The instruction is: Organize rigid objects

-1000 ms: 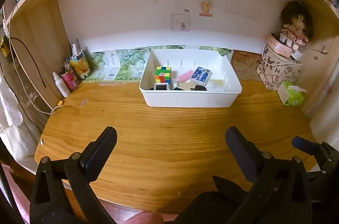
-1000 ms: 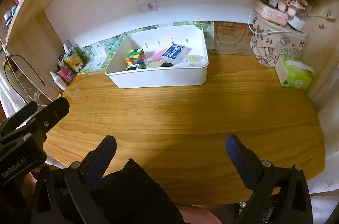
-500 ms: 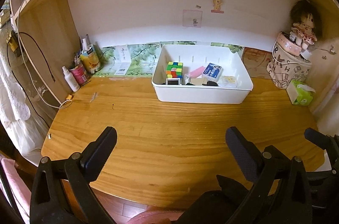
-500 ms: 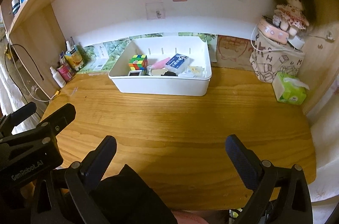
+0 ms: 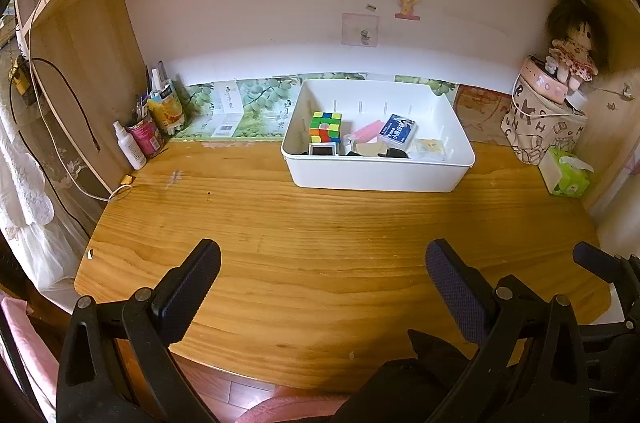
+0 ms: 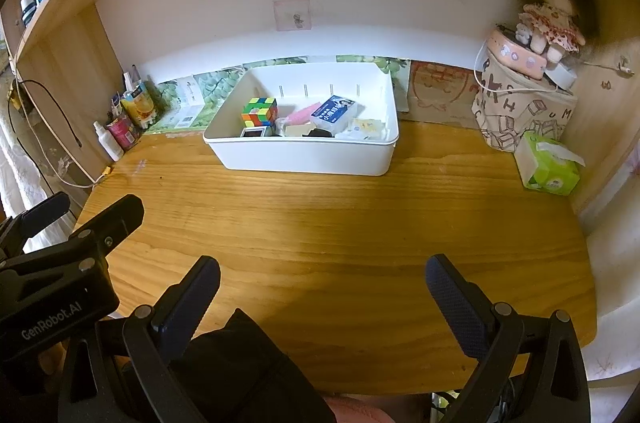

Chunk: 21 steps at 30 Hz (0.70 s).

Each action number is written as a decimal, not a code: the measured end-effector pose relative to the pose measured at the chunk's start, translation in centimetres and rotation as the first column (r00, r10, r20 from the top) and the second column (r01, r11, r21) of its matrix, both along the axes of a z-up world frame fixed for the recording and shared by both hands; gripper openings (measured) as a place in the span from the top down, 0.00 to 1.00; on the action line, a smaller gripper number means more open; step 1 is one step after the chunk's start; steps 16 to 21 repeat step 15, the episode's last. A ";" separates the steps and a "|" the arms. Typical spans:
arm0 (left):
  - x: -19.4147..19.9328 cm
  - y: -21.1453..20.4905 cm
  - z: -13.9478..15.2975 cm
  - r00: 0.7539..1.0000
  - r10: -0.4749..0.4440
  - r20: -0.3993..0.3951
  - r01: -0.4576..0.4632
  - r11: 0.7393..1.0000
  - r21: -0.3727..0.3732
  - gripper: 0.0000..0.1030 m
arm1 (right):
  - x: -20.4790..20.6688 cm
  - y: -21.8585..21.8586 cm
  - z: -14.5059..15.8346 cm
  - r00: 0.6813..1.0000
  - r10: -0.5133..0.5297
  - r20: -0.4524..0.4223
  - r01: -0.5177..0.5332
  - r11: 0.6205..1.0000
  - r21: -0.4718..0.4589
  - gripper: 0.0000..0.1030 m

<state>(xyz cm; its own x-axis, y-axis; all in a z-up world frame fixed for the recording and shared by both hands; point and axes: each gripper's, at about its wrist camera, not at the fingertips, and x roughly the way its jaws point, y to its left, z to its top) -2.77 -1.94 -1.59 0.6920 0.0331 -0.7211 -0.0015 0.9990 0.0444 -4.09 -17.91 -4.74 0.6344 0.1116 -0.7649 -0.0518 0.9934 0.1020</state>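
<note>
So we're looking at a wooden desk (image 5: 320,223) tucked into a shelf alcove, white back wall with stickers, and the white bin (image 5: 376,175) sitting toward 12 o'clock against the leafy backsplash. Everything rigid is already sitting inside it: the puzzle cube (image 5: 325,125) at the bin's 9 o'clock side, a small white gadget (image 5: 323,149) just in front of it, a pink block (image 5: 367,131) in the middle, a blue-and-white box (image 5: 397,130) leaning toward 2 o'clock, and a pale yellow packet (image 5: 430,148) at the bin's 3 o'clock end. There's a dark item near the front wall that we can't make out.

What's changing: over the last second we're backing both cameras off the desk, so the bin is shrinking toward the back and more bare wood is showing in front. Nothing inside the bin is shifting.

Left gripper (image 5: 322,271) is hanging at 6 o'clock over the near edge, fingers spread wide, nothing between them. Right gripper (image 6: 322,283) is doing the same, spread and empty; its camera is catching the left tool at 8 o'clock.

Our read: no loose item is lying on the open wood, so this is looking like a wrap-up retreat, or a reset before rearranging inside the bin. The bottles (image 5: 130,147) at 9 o'clock and the tissue pack (image 5: 568,175) at 3 o'clock seem like fixtures, not targets.
</note>
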 end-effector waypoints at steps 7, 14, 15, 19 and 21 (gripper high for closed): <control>0.2 -0.4 0.0 1.000 -0.001 0.000 0.001 1.000 0.004 0.01 | 0.3 -0.5 -0.1 1.000 -0.003 -0.003 0.003 1.000 0.006 0.00; 0.6 -0.6 -0.1 1.000 -0.002 -0.005 0.002 1.000 0.007 0.01 | 0.5 -0.7 -0.2 1.000 -0.002 -0.010 0.002 1.000 0.010 0.00; 0.7 -0.7 -0.2 1.000 -0.004 -0.007 0.004 1.000 0.009 0.01 | 0.6 -0.7 -0.3 1.000 -0.001 -0.012 0.002 1.000 0.011 0.00; 0.7 -0.7 -0.2 1.000 -0.004 -0.007 0.004 1.000 0.009 0.01 | 0.6 -0.7 -0.3 1.000 -0.001 -0.012 0.002 1.000 0.011 0.00; 0.7 -0.7 -0.2 1.000 -0.004 -0.007 0.004 1.000 0.009 0.01 | 0.6 -0.7 -0.3 1.000 -0.001 -0.012 0.002 1.000 0.011 0.00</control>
